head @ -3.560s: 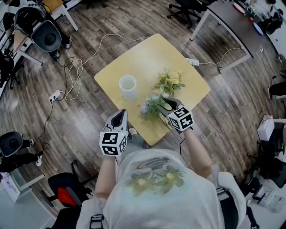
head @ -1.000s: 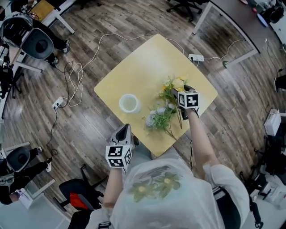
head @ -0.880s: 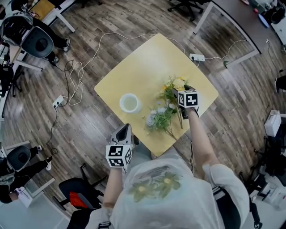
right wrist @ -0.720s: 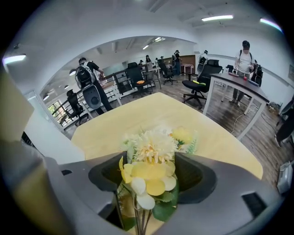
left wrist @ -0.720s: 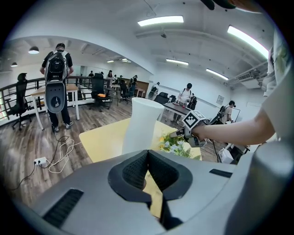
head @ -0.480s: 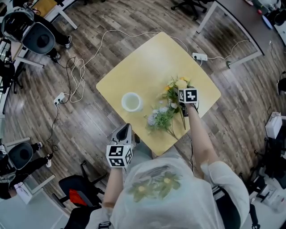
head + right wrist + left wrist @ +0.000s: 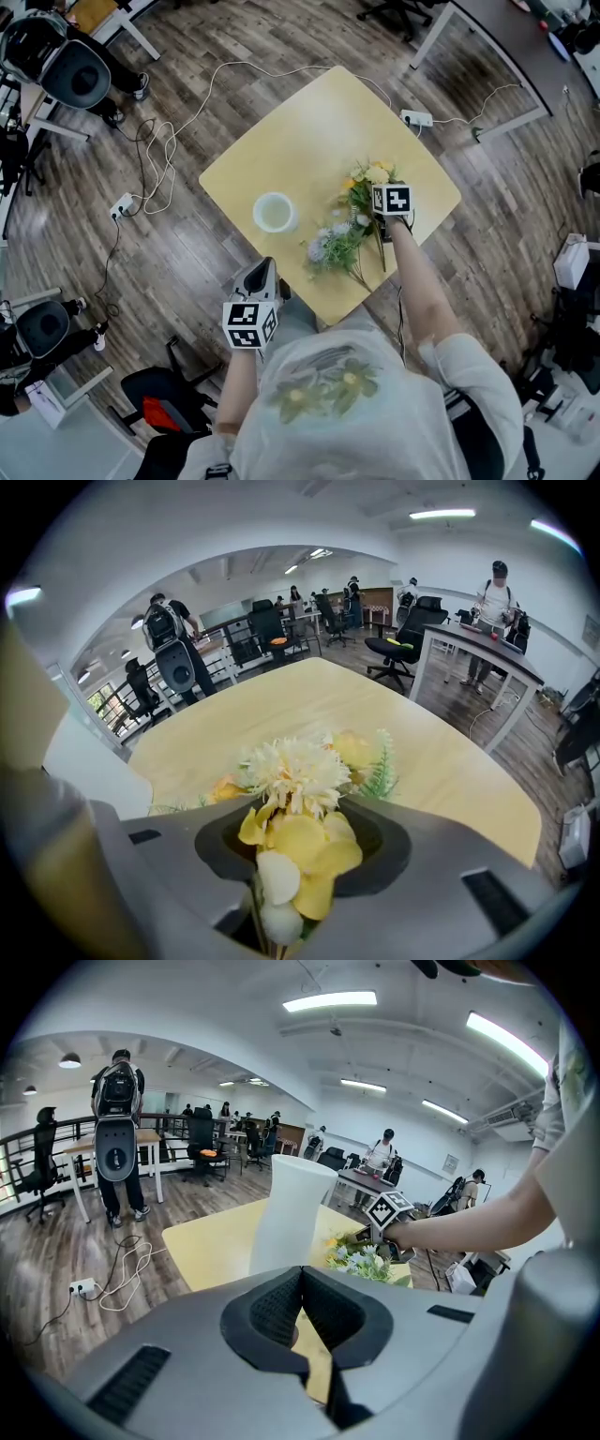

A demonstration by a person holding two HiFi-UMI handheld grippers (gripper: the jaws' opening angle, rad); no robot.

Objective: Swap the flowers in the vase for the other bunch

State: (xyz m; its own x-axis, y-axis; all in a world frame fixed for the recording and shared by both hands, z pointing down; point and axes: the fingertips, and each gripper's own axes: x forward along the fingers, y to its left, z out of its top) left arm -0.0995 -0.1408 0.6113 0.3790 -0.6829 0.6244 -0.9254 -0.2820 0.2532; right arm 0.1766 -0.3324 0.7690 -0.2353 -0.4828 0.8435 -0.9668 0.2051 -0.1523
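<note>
Evidently the pick-up of the replacement flowers is in hand. The right gripper's (image 7: 269, 917) jaws have just been closing and now pinch the stems of the yellow bunch (image 7: 296, 776), which lies toward the table's (image 7: 300, 127) right corner. The white vase (image 7: 275, 212) stands empty by the near-left edge, and the pale bunch (image 7: 330, 247) lies between them. The left gripper (image 7: 314, 1372), pressed together on nothing, hovers off the near corner. Next, I judge, the stems need tipping upright and threading into the vase's mouth.
</note>
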